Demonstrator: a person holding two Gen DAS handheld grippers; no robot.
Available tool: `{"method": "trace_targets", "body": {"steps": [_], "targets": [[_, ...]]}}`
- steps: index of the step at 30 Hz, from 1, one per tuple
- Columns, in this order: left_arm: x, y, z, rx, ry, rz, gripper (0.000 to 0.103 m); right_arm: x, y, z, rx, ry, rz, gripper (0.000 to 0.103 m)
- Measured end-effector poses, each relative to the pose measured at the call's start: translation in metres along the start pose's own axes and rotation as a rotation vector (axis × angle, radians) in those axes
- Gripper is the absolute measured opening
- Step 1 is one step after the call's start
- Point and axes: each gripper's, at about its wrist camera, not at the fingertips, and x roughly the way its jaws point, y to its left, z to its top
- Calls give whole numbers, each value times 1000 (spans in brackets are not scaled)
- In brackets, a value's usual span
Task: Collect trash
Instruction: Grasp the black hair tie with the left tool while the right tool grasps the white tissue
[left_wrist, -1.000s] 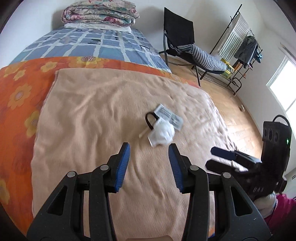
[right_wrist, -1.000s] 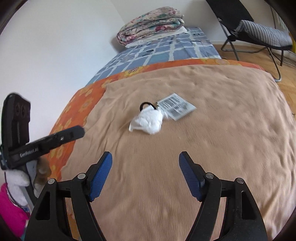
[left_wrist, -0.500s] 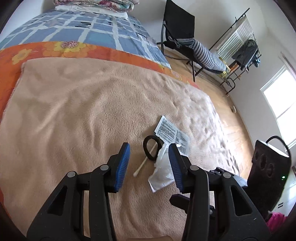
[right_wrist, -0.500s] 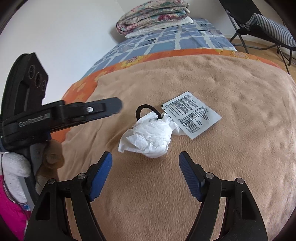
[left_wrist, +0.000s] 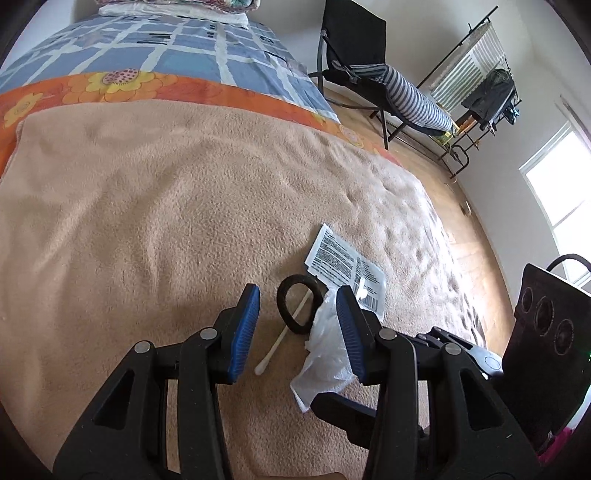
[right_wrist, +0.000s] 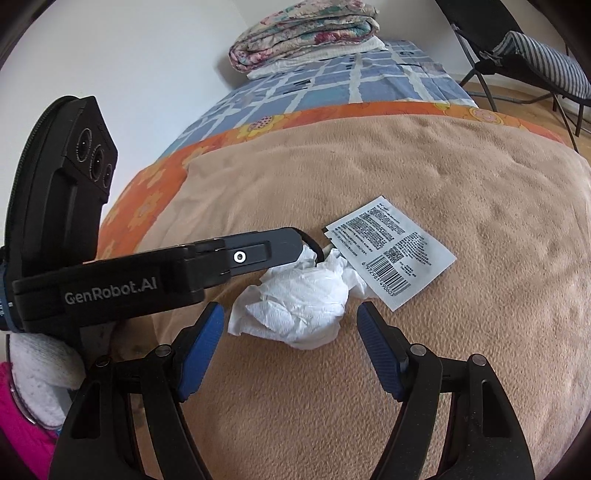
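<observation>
Nothing has been collected yet. The crumpled tissue (right_wrist: 301, 299), cotton swab (left_wrist: 284, 330), black ring (left_wrist: 298, 308) and printed sachet (right_wrist: 391, 251) lie clustered on the bed's tan blanket (left_wrist: 147, 206). Left tool (left_wrist: 297, 328) and right tool (right_wrist: 290, 347) are held apart, empty, around them.

A tan fleece blanket (left_wrist: 155, 206) covers the near part of the bed, over an orange flowered sheet (left_wrist: 110, 83) and a blue checked cover (left_wrist: 177, 44). A folded floral quilt (right_wrist: 306, 31) sits on white linen at the far end. On the wooden floor (left_wrist: 476, 251) stand a black folding chair (left_wrist: 354, 48) bearing a striped cushion (left_wrist: 413, 99) and a clothes rack (left_wrist: 487, 92) beside a bright window (left_wrist: 557, 184).
</observation>
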Motion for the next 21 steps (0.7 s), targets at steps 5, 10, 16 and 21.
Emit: {"method": "trace_targets", "body": {"steps": [5,10,16,21], "targets": [[2,-1,-1,7,-9,25,24,4,-1,0,1,6,-14,68],[0,-2,-3,15,-24,26,10,6,-3,2,8,9,-28,62],[-6,-4,-4,24,-45,31,6,7,-5,1,9,22,-49,36],[-14,-6,-4,31,-72,29,5,-1,-11,-1,42,17,-19,29]]}}
